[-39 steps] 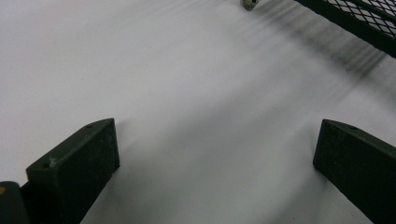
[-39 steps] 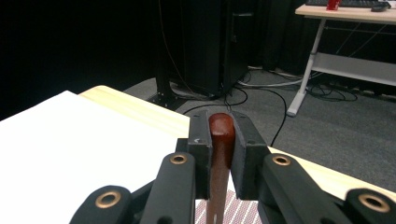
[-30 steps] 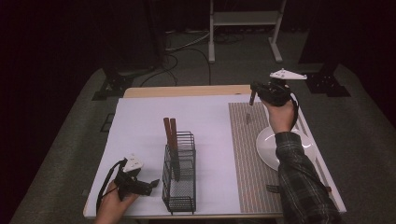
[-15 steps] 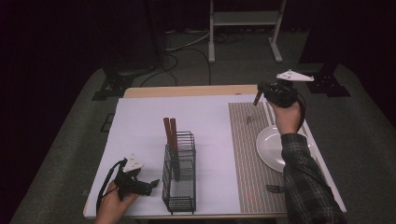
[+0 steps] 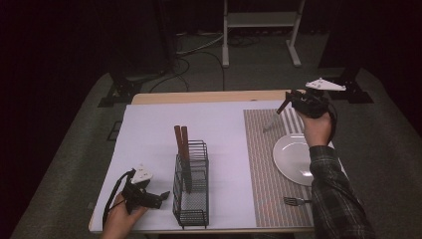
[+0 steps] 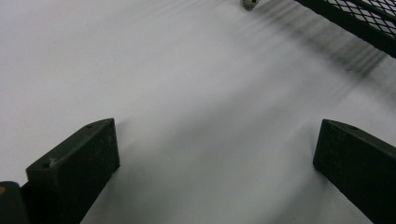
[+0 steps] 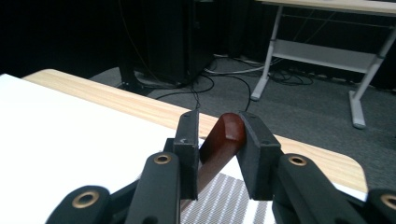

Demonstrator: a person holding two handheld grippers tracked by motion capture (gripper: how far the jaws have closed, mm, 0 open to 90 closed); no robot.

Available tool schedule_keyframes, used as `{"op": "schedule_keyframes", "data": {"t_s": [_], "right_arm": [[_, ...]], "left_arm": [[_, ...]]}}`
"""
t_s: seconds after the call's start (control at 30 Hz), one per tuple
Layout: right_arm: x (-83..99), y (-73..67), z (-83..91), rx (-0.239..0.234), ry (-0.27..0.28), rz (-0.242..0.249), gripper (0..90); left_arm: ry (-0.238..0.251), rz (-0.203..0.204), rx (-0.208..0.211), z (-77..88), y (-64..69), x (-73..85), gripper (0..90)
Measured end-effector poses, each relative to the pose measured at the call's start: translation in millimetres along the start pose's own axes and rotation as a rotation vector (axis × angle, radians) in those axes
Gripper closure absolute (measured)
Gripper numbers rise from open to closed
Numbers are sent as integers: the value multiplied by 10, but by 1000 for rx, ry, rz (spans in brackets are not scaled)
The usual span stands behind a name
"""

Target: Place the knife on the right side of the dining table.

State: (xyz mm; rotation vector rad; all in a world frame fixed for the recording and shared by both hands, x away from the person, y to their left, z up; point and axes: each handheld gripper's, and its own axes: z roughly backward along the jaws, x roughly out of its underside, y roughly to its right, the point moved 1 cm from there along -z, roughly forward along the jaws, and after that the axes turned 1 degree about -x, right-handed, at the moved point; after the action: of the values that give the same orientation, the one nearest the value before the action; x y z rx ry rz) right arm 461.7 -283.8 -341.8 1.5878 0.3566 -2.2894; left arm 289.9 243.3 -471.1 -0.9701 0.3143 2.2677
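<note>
The right tongs point(image 5: 287, 103) have drifted toward two o'clock, clenched on a knife's point(image 5: 275, 115) stiff, smooth wooden handle above the striped mat point(image 5: 263, 164), blade light; left tongs point(image 5: 160, 197) rest released.

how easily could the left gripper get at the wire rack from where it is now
Probably easily. The left gripper rests open on the white sheet right beside the wire rack, jaws pointed at it, with bare sheet between them. The right gripper is far off, holding a brown-handled utensil.
</note>
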Motion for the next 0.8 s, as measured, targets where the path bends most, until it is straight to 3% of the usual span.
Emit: {"op": "schedule_keyframes", "data": {"t_s": [0.5,0.8], "right_arm": [[189,199,73,61,-38,-15,602],[314,313,57,90,-50,-63,548]], "left_arm": [[1,0,0,-1,0,0,0],[1,1,1,-1,0,0,0]]}}
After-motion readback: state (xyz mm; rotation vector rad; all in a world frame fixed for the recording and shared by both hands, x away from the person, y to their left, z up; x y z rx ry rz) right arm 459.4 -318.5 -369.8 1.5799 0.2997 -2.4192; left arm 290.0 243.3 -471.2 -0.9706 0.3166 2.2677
